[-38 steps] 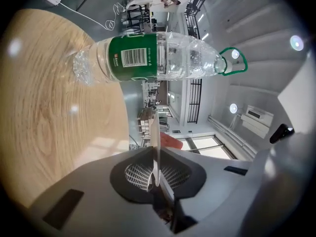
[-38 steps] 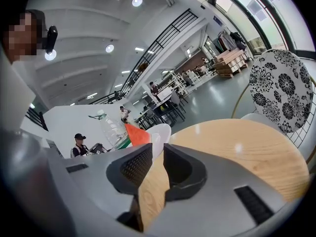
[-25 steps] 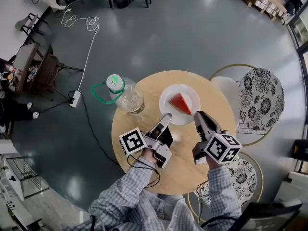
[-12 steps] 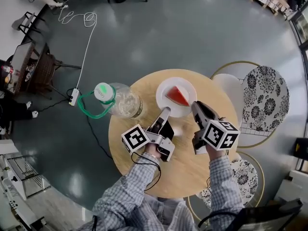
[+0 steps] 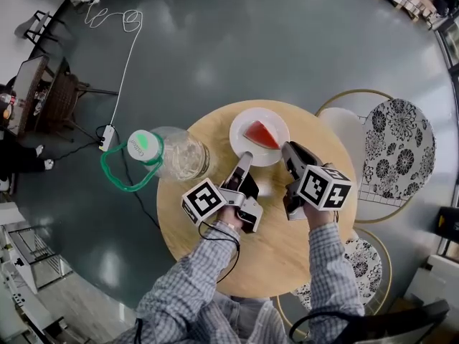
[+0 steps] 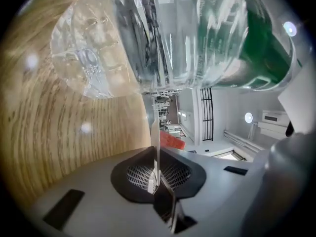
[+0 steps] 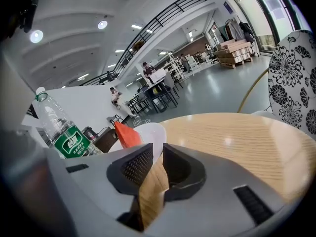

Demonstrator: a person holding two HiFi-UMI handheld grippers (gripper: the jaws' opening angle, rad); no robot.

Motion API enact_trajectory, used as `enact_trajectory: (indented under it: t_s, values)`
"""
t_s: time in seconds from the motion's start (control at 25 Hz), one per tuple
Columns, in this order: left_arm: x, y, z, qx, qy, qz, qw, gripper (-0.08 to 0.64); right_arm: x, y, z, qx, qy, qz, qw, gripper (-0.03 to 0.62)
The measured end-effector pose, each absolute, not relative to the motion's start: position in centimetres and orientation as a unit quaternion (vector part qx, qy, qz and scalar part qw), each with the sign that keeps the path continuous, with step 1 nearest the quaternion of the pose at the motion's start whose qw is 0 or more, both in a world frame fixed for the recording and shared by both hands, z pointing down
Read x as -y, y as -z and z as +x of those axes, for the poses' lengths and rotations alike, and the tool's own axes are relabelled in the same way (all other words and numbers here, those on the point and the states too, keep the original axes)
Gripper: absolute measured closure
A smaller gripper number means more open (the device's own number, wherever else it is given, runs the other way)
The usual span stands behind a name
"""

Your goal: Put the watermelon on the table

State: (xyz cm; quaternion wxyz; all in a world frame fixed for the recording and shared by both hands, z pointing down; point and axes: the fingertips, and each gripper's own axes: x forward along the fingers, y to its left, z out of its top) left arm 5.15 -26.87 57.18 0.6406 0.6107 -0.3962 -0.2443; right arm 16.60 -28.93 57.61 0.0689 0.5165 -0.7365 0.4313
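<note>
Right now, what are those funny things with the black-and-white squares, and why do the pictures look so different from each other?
Those are two grippers, like big tongs. A person holds one in each hand, and the cubes with squares are part of them. The head view comes from a camera on the person's head, looking down. The two gripper views come from small cameras that ride on the grippers and look along their jaws. On the round wooden table there is a white plate with a slice of watermelon on it, and beside it a big water bottle. The left gripper has its jaws shut. The right gripper has them a little apart. Neither holds anything, and both point toward the plate.
</note>
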Motion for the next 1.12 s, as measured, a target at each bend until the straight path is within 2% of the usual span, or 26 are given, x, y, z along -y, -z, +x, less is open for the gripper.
enact_trajectory:
  t_s: [0.28,0.48,0.72,0.84,1.12]
  values:
    - [27.2,-58.3,4.7,0.418,0.243,0.592,0.644,0.529,29.8,-58.8,16.1,0.734,-0.431,0.515,0.099,0.523]
    - [27.7,-58.7,4.6,0.430,0.234,0.589,0.643,0.529,30.1,-59.5,15.8,0.741,-0.400,0.514,0.162,0.522]
    - [27.7,-58.9,4.6,0.440,0.222,0.583,0.646,0.530,29.5,-58.9,16.0,0.757,-0.357,0.513,0.192,0.522]
    - [27.7,-59.0,4.6,0.439,0.222,0.579,0.650,0.531,28.7,-56.9,15.6,0.794,-0.258,0.495,0.242,0.522]
    - [27.7,-59.1,4.6,0.440,0.218,0.572,0.657,0.531,23.7,-55.5,10.6,0.837,0.072,0.319,0.439,0.522]
